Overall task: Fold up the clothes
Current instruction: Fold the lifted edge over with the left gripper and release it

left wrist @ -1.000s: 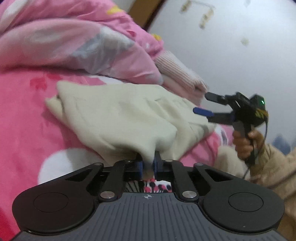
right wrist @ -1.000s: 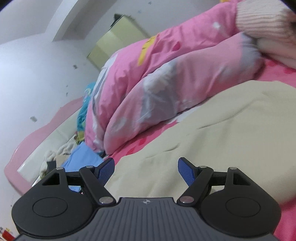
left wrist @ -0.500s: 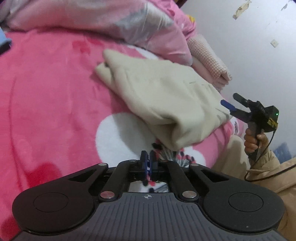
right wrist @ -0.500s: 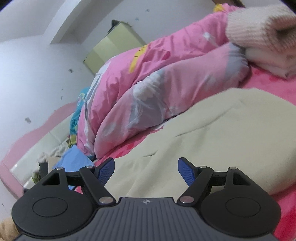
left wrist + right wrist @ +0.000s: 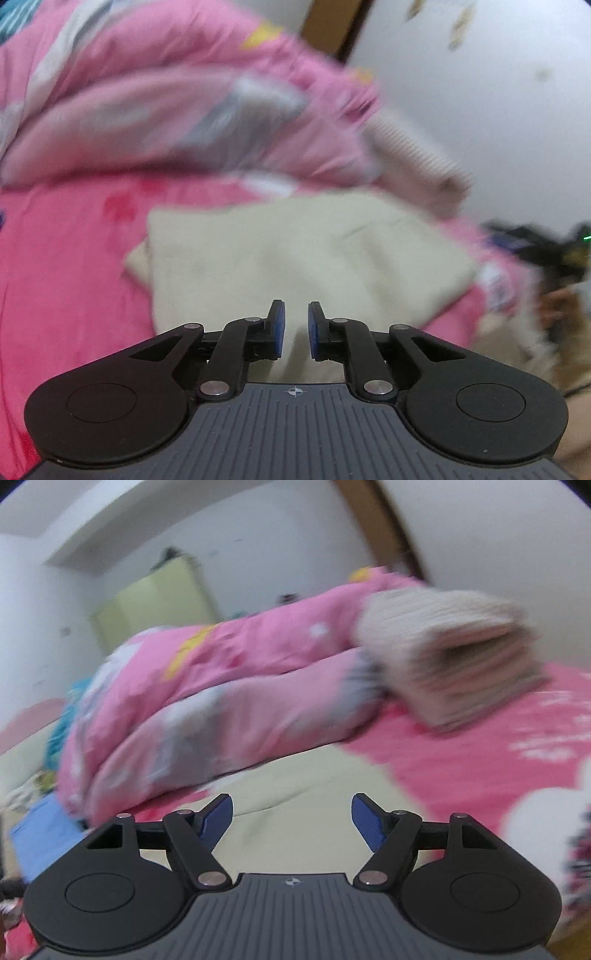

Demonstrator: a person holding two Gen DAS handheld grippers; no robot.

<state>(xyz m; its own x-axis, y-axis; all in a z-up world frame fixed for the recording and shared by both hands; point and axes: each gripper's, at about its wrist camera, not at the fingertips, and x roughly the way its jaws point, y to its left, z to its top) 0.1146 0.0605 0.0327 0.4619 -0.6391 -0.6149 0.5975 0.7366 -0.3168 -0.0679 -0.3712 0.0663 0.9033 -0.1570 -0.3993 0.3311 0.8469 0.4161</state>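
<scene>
Lighting: soft, even indoor light, moderately bright; no glare, only faint shadows. Blur: heavy motion smear across both views, worst on the pink quilt [image 5: 155, 110], the folded knit stack [image 5: 454, 653] and the far right of the left view. Sharp: only the black device bodies in the foreground. Distortion: fisheye bending of walls, dark corners.

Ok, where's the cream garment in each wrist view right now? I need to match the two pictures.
Left wrist: the cream garment fills the middle, just beyond the left gripper.
Right wrist: it lies low in the centre, under the right gripper.
Shared landmark: the folded knit stack, upper right in both.
</scene>
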